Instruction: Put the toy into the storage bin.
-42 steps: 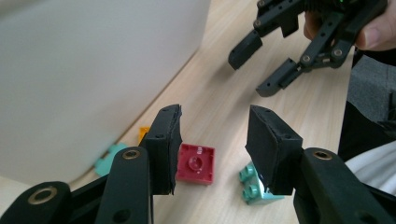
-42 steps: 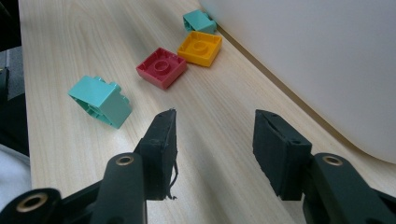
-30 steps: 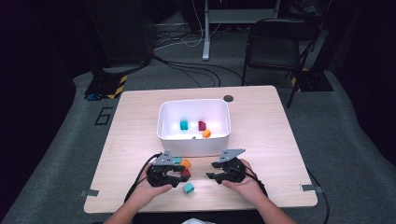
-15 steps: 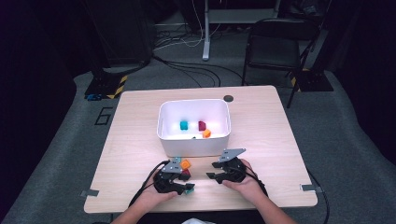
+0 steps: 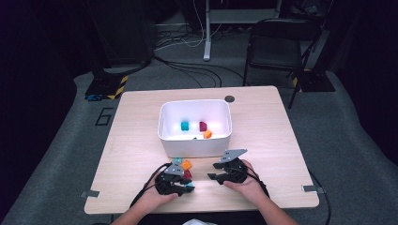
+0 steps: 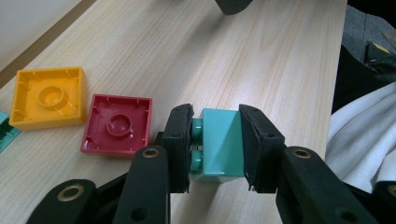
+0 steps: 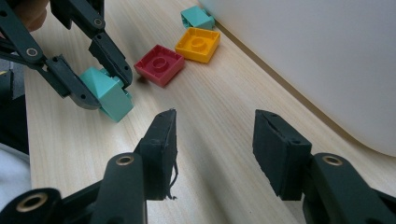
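From above, we barely make out the teal block point(image 6: 218, 142) under our left gripper point(image 5: 180, 183) — only a sliver shows near the table's point(image 5: 263, 112) front edge. Up close, its jaws have just been closing and now clamp that block, beside the red tile point(image 6: 118, 125) and yellow tile point(image 6: 49, 98). Our right gripper point(image 7: 215, 140) hovers spread apart — holding nothing — near the white bin point(image 5: 195, 140).

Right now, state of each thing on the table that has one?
left tongs: just closed, shut on the teal block.
teal block: clamped on its side, studs against one pad, resting on the table.
right tongs: open, nothing between them.
red tile: upside down, loose.
yellow tile: upside down, loose.
white bin: upright, a few small blocks inside.
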{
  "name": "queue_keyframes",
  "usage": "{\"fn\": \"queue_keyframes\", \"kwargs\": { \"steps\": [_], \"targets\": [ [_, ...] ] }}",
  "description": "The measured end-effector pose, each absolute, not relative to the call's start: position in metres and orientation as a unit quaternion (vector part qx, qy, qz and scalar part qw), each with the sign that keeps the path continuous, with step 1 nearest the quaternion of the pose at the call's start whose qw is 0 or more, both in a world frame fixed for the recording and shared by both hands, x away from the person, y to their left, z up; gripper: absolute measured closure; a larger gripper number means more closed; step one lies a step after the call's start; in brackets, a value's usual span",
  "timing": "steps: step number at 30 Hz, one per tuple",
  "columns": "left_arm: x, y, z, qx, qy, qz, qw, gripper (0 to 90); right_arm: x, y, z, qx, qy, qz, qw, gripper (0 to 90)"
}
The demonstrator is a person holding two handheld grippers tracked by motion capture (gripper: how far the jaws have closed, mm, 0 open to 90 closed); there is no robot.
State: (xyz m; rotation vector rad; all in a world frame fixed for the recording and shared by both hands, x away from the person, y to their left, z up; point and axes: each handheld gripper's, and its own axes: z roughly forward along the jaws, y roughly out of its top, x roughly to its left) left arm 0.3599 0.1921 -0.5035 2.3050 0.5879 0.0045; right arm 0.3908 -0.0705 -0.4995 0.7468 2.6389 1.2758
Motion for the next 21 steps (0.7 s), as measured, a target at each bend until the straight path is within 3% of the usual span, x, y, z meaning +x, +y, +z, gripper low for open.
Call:
{"fn": "queue_keyframes", "kwargs": {
  "steps": [21],
  "targets": [
    [0.374, 0.210, -0.474, 0.884, 0.248, 0.018, 0.396, 65.6, 0.391, -0.071, -0.500, 0.247, 0.871, 0.421, 0.058, 49.6]
  ]
}}
